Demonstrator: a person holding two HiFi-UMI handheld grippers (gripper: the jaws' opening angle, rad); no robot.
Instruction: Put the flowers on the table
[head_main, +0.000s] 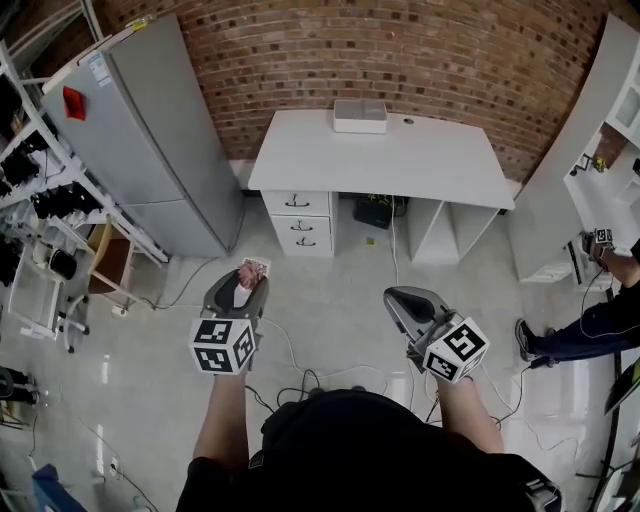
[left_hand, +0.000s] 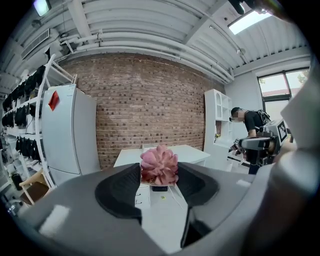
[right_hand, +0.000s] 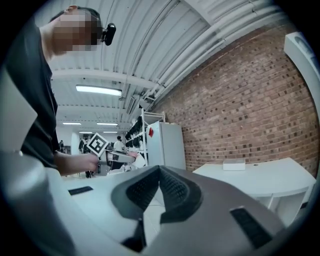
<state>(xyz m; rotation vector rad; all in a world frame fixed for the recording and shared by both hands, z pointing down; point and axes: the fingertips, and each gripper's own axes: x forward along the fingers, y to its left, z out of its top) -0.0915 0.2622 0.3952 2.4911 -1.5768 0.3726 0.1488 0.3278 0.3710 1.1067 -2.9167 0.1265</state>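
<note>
Evidently my left tongs clasped the ruffled pink flower head, jaws wide; right tongs sat closed, empty. It needed keeping level until over the white desk ahead.

It seems to be a lab or workshop: a bare brick wall far, a white desk, a fridge and a gear rack on the left, and loose cables on the floor.
</note>
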